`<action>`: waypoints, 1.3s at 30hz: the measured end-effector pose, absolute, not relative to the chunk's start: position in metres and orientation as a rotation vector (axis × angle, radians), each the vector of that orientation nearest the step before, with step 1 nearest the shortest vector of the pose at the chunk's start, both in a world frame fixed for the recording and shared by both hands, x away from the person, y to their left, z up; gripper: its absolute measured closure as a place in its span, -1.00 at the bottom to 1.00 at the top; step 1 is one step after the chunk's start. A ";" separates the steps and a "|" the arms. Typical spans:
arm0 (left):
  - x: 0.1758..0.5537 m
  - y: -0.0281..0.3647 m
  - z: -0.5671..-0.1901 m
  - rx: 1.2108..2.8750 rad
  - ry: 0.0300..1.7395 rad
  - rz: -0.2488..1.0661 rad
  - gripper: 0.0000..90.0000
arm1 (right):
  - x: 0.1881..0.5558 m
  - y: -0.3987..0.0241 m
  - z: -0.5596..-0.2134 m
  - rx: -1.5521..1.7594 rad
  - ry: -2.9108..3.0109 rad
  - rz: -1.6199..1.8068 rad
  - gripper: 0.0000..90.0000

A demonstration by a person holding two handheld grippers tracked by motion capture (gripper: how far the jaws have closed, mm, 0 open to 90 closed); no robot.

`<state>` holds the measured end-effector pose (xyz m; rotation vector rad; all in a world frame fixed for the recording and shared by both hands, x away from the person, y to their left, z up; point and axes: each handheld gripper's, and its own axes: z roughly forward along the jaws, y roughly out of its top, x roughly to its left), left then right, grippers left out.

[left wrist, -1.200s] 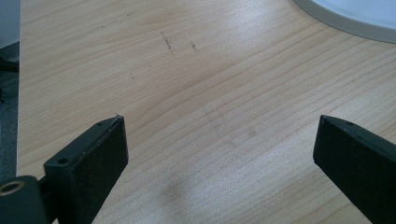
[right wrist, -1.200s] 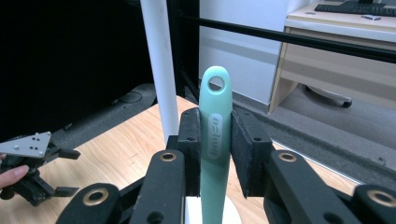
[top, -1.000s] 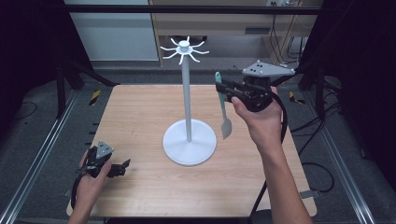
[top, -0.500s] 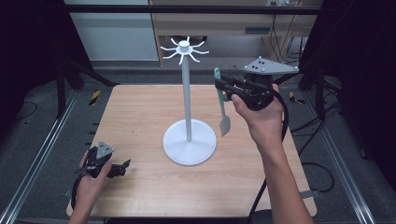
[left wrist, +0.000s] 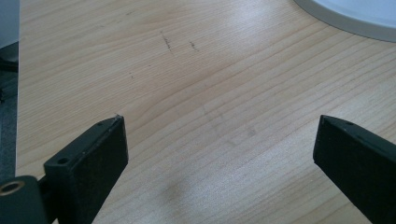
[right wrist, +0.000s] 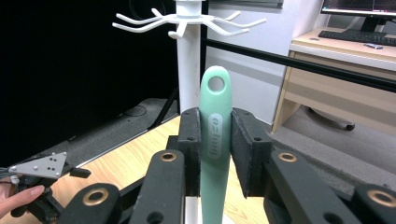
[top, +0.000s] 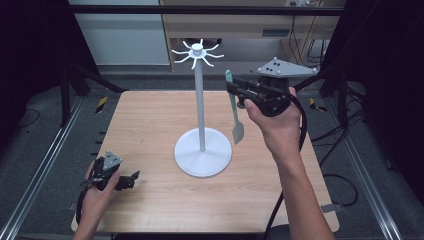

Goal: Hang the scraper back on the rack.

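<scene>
A: Where's the spatula (right wrist: 215, 140)?
B: Clamped upright in the right gripper (top: 239, 90), near the stand (top: 200, 102), not yet hung on a hook (right wrist: 180, 29).
A: And the left gripper (top: 127, 179)?
B: Wide open, empty, low over the bench (top: 150, 125).

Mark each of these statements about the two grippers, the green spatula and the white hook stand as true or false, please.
1. The right gripper is shut on the green spatula. True.
2. The spatula already hangs from a hook of the white stand. False: it is held beside the pole, below the hooks.
3. The left gripper is open, with bare wooden table between its jaws. True.
4. The spatula's blade points up. False: the blade hangs down and the handle end with the hole is on top.
5. The left gripper rests against the stand's base. False: it is near the table's front left corner, apart from the base.
</scene>
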<state>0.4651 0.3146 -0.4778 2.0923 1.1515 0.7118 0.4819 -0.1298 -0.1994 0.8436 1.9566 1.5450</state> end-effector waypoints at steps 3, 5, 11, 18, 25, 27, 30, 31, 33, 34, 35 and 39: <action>0.465 0.315 -0.478 2.095 1.155 0.710 -0.94 | 0.482 -0.128 -0.198 0.838 1.955 1.551 0.66; 0.465 0.314 -0.478 2.090 1.153 0.711 -0.94 | 0.481 -0.127 -0.196 0.835 1.955 1.555 0.66; 0.465 0.315 -0.477 2.086 1.154 0.711 -0.94 | 0.480 -0.120 -0.192 0.824 1.949 1.565 0.66; 0.465 0.315 -0.478 2.087 1.153 0.706 -0.94 | 0.480 -0.113 -0.184 0.806 1.952 1.562 0.66; 0.465 0.315 -0.478 2.089 1.152 0.709 -0.94 | 0.480 -0.105 -0.184 0.791 1.962 1.561 0.66; 0.465 0.315 -0.478 2.087 1.151 0.708 -0.94 | 0.481 -0.105 -0.185 0.794 1.958 1.564 0.66; 0.465 0.315 -0.478 2.088 1.153 0.708 -0.94 | 0.482 -0.104 -0.184 0.793 1.954 1.561 0.66; 0.465 0.316 -0.478 2.089 1.152 0.709 -0.94 | 0.482 -0.104 -0.183 0.793 1.955 1.560 0.66; 0.465 0.316 -0.477 2.086 1.154 0.708 -0.94 | 0.483 -0.102 -0.182 0.795 1.956 1.555 0.66; 0.465 0.316 -0.477 2.087 1.153 0.708 -0.94 | 0.484 -0.102 -0.182 0.794 1.958 1.553 0.66; 0.465 0.316 -0.477 2.086 1.153 0.708 -0.94 | 0.484 -0.101 -0.181 0.798 1.959 1.548 0.66; 0.465 0.315 -0.477 2.086 1.152 0.708 -0.94 | 0.485 -0.099 -0.181 0.802 1.966 1.541 0.66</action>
